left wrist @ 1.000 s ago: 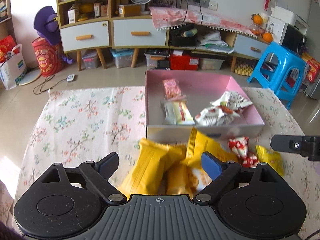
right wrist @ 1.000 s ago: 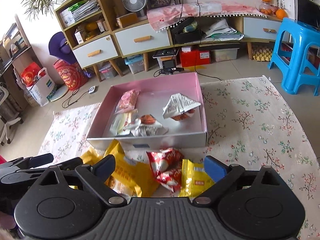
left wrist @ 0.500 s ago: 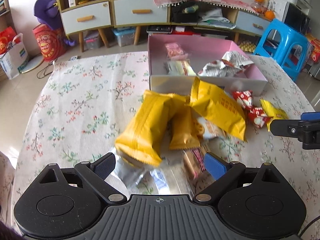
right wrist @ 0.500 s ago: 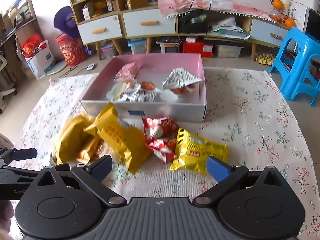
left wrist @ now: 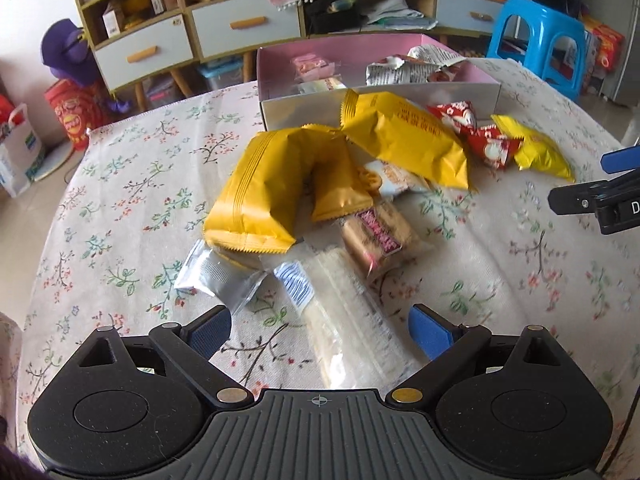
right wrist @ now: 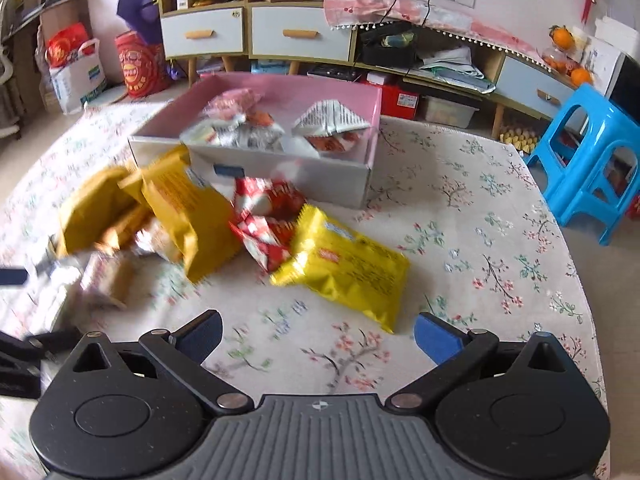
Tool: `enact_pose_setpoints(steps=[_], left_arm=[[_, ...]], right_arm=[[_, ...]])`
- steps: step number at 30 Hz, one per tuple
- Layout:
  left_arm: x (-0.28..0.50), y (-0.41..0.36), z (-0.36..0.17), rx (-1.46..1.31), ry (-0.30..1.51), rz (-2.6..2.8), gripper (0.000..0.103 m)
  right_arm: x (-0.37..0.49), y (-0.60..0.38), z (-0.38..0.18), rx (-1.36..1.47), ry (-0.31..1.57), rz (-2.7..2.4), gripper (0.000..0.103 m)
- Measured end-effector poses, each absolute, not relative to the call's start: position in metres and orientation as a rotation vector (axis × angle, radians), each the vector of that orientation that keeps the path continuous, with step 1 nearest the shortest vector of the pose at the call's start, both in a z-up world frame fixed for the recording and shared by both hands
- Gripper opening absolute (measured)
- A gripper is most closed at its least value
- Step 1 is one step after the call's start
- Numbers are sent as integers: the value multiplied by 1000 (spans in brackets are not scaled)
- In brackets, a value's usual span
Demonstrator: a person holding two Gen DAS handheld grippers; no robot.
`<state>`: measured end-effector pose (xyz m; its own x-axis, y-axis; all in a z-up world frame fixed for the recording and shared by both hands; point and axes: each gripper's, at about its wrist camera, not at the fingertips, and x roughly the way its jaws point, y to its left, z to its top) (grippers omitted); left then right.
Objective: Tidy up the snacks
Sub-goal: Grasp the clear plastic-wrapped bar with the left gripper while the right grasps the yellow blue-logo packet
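Loose snacks lie on the floral tablecloth in front of a pink box point(left wrist: 460, 94) that holds several packets. My left gripper point(left wrist: 320, 332) is open, low over a clear long packet point(left wrist: 344, 320) that runs between its fingers; the pads do not touch it. Beside it lie a silver packet point(left wrist: 216, 276), a brown biscuit pack point(left wrist: 380, 236) and two big yellow bags point(left wrist: 276, 188). My right gripper point(right wrist: 318, 336) is open and empty, just short of a small yellow packet point(right wrist: 348, 268) next to red packets point(right wrist: 268, 220).
A blue stool point(right wrist: 588, 160) stands off the table's right side. A low cabinet with drawers point(right wrist: 296, 36) and floor clutter lie behind the box. The right gripper's fingers point(left wrist: 580, 200) show at the right edge of the left wrist view. Bare cloth point(right wrist: 480, 200) lies right of the snacks.
Both grippers have come down and nearer to the snack pile. The clear and silver packets, unseen a second ago, now lie at the left gripper. The small yellow packet now sits close before the right gripper.
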<state>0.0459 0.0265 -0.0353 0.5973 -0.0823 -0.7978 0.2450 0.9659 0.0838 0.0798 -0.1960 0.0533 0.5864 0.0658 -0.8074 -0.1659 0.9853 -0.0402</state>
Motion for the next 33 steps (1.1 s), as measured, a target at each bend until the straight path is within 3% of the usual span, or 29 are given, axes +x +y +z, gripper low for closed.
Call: enact_pose_setpoints(steps=[13,22,28,33], left_arm=[[34,60,-46,126,885,-253,97],[30,74,-48,99,865,-232,93],[30,73,-46,96,838,-241,77],[29,68,-44,105,815,-258,56]], right_arm=[[78,-221,17,-42,926,143,94],[79,-222,5,-45,764,221,94],[95,-221,5,-48,739,236,94],[102,-222,5,-51,740,237,94]])
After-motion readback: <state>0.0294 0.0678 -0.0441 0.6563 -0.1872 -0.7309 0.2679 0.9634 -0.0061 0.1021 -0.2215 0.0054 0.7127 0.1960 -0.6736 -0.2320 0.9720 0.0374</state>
